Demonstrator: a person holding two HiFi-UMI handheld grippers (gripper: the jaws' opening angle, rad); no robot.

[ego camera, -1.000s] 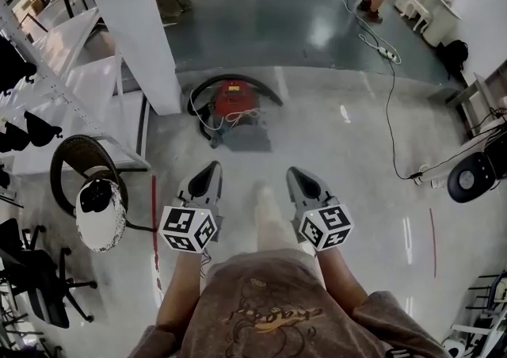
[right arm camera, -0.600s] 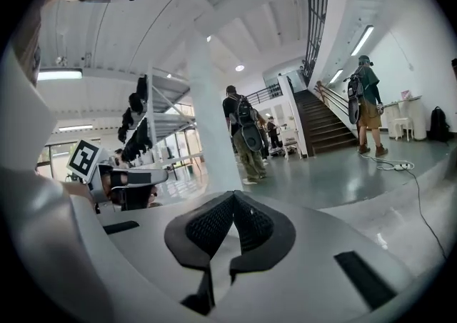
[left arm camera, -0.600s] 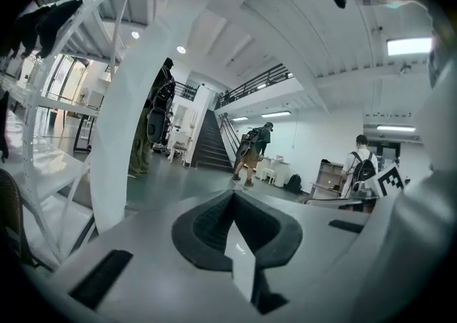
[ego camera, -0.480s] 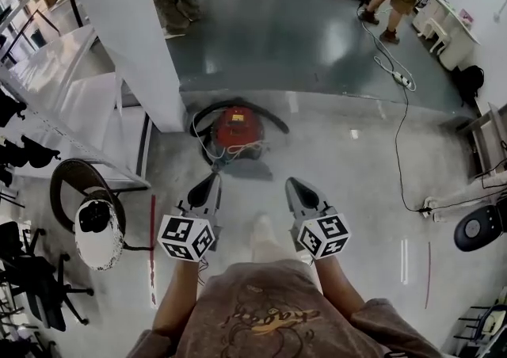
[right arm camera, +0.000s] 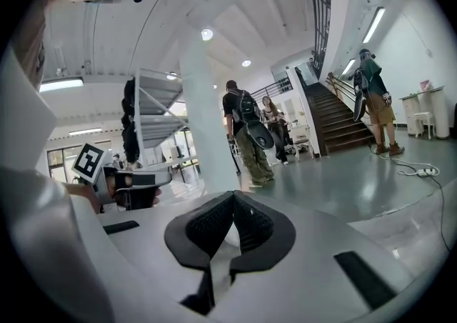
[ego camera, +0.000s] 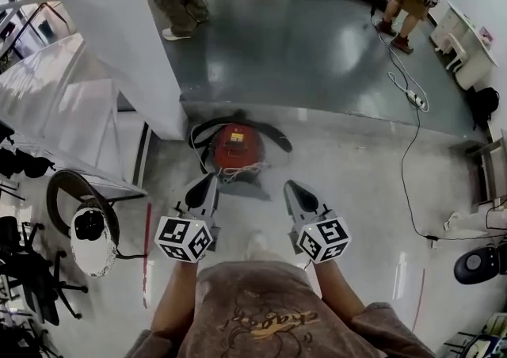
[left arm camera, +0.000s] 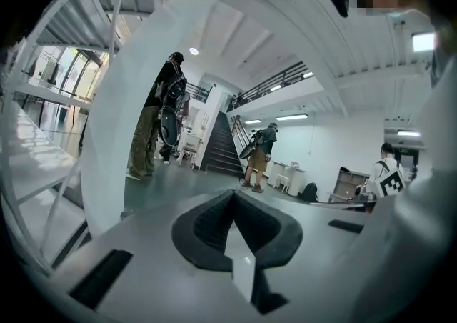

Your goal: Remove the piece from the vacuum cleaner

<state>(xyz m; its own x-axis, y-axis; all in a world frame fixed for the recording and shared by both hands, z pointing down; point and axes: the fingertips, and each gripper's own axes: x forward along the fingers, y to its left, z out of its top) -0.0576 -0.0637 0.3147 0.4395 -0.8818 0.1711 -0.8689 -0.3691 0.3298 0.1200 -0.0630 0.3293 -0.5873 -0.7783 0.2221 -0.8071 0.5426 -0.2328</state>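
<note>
The red vacuum cleaner (ego camera: 236, 146) on the floor now lies nearer the grippers than a second ago. The left gripper (ego camera: 207, 184) and right gripper (ego camera: 291, 188) keep their fingers clenched on nothing.

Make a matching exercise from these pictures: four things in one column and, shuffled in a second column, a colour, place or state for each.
Column one
1. vacuum cleaner
2. left gripper
3. power strip
4. pillar

Column two
A. lying flat, at the upper right of the head view
B. shut, nothing between the jaws
C. white, upright, at the upper left of the head view
D. red, straight ahead of both grippers

Pairs: 1-D, 2-B, 3-A, 4-C
</note>
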